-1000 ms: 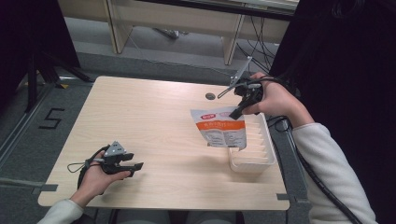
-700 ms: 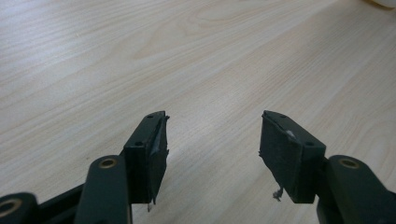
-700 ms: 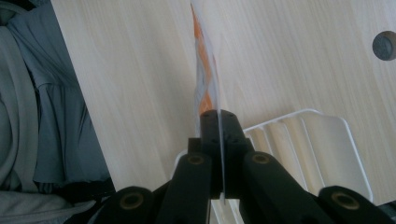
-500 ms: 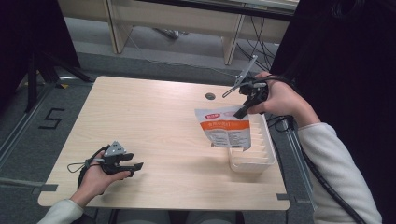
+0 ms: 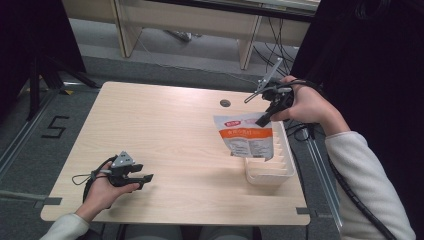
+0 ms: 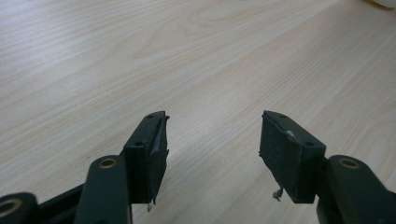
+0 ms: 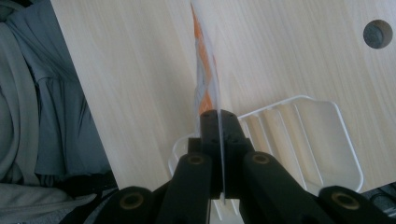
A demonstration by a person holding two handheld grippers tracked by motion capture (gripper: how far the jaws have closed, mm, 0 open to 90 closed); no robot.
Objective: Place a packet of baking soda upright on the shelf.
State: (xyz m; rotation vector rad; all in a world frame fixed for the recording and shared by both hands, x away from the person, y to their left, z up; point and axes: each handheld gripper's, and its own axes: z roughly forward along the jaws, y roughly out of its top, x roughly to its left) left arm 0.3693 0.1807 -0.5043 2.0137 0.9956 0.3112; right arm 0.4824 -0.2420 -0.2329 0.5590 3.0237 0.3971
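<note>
Two grippers are working at opposite ends of the wooden table (image 5: pixel 165 135) in the high view. The right gripper (image 5: pixel 265 118), held by the right hand (image 5: pixel 305 106) at the far right, is pinching the top corner of an orange-and-white pouch (image 5: pixel 246 136), which is hanging upright with its lower edge at or just inside the white ribbed tray (image 5: pixel 280 167); whether it is touching the tray I cannot tell. Gripping the top corner is probably letting the pouch hang straight, so it can be steered into one of the tray's slots. The left gripper (image 5: pixel 142 178) is lying low near the front left edge in the left hand (image 5: pixel 102 191), well apart from the pouch and seemingly idling out of the way.

Looking along the left gripper (image 6: pixel 212 142) in its own view, the two black jaws are standing wide apart with nothing between them, hovering just above bare table (image 6: pixel 196 56).

Looking down the right gripper (image 7: pixel 218 123) in its own view, the jaws are pressing flat together on the thin pouch (image 7: pixel 205 79), seen edge-on and hanging straight away from the camera. The tray (image 7: pixel 322 140) is sitting just beside and beneath the jaws, its ribs running across, at the table's edge. A round cable hole (image 7: pixel 377 33) is showing at the upper right.
</note>
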